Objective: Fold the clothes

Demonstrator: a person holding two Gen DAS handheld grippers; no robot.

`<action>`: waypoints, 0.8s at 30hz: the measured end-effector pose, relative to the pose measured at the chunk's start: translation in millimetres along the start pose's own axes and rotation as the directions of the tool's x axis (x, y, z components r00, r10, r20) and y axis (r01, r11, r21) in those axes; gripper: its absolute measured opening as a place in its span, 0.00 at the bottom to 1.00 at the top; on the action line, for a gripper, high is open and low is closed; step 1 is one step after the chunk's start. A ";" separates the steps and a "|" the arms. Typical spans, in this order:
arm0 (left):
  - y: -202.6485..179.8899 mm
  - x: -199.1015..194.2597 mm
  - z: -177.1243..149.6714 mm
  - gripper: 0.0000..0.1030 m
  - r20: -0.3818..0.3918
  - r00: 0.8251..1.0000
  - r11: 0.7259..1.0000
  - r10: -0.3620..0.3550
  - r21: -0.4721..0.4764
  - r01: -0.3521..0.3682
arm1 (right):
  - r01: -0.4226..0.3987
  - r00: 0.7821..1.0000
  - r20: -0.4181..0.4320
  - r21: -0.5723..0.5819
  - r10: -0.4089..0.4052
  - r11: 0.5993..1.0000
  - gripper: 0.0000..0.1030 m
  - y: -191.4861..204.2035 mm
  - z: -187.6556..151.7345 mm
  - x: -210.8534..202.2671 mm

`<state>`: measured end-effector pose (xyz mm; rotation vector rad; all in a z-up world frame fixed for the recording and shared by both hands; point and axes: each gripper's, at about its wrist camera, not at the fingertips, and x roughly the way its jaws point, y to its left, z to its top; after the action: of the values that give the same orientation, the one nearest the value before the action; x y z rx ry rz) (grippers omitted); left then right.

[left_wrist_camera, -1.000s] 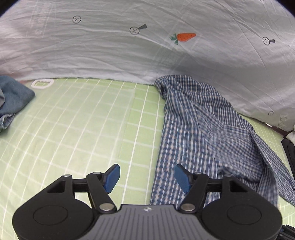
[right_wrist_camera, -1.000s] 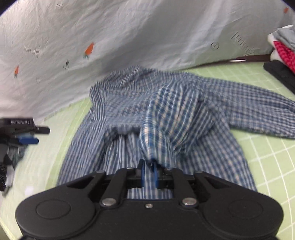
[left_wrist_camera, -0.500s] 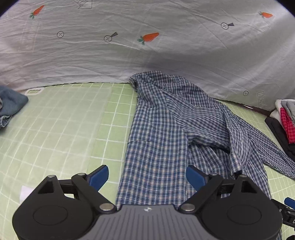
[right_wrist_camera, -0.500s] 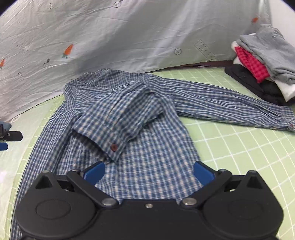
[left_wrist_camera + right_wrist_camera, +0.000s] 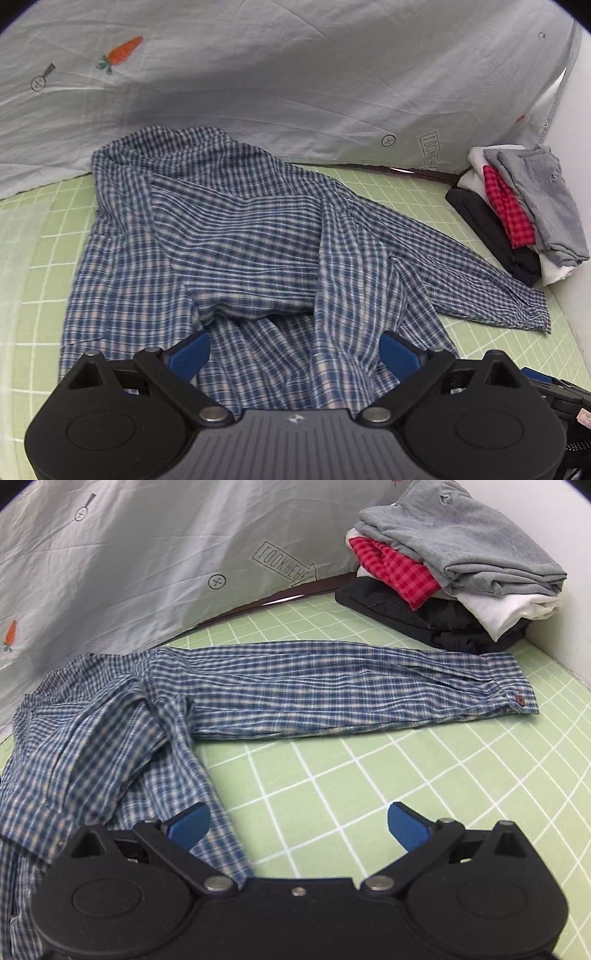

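Observation:
A blue plaid shirt [image 5: 236, 240] lies on the green grid mat [image 5: 33, 236], collar toward the back. One sleeve is folded across its body; the other sleeve [image 5: 351, 686] stretches flat to the right, its cuff with a brown button near the clothes pile. My left gripper [image 5: 295, 354] is open and empty, hovering over the shirt's lower hem. My right gripper [image 5: 299, 825] is open and empty, its left finger over the shirt's right edge and its right finger over bare mat.
A pile of folded clothes [image 5: 454, 557], grey, red check, white and black, sits at the back right corner by a white wall; it also shows in the left wrist view [image 5: 517, 210]. A pale sheet with carrot prints [image 5: 295, 74] hangs behind the mat.
The right gripper let go of the sleeve it held, leaving it folded across the shirt, opened and swung right toward the outstretched sleeve. The left gripper opened wider and moved right over the hem.

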<state>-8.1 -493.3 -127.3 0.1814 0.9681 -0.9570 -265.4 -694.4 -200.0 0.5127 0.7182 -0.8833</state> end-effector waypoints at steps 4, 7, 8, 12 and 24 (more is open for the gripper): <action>-2.4 27.4 -3.4 0.38 -0.096 0.992 0.996 -0.079 -0.058 0.074 | 0.005 0.998 -0.058 -0.031 -0.007 1.000 1.00 -1.7 4.2 19.6; -0.8 38.5 -12.4 0.08 -0.153 0.984 0.992 -0.093 -0.099 0.078 | 0.008 0.997 -0.073 -0.053 -0.011 0.999 1.00 0.8 -1.2 25.3; 0.9 38.1 -14.7 0.08 -0.153 0.982 0.989 -0.107 -0.116 0.090 | 0.006 0.997 -0.076 -0.057 -0.010 0.998 1.00 2.9 -1.8 24.9; 8.9 24.3 -19.2 0.07 -0.124 0.980 0.970 -0.159 -0.205 0.131 | -0.017 0.997 -0.074 -0.059 0.012 0.998 1.00 8.7 -2.0 22.4; 21.7 -67.9 -61.3 0.06 0.031 0.967 0.892 -0.254 -0.378 0.247 | -0.073 0.997 -0.022 -0.125 0.071 0.989 1.00 25.7 -23.7 -33.6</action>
<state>-43.9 -406.9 -117.0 -0.2687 1.1952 -0.9823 -266.8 -647.5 -187.8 0.4316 0.7619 -0.7618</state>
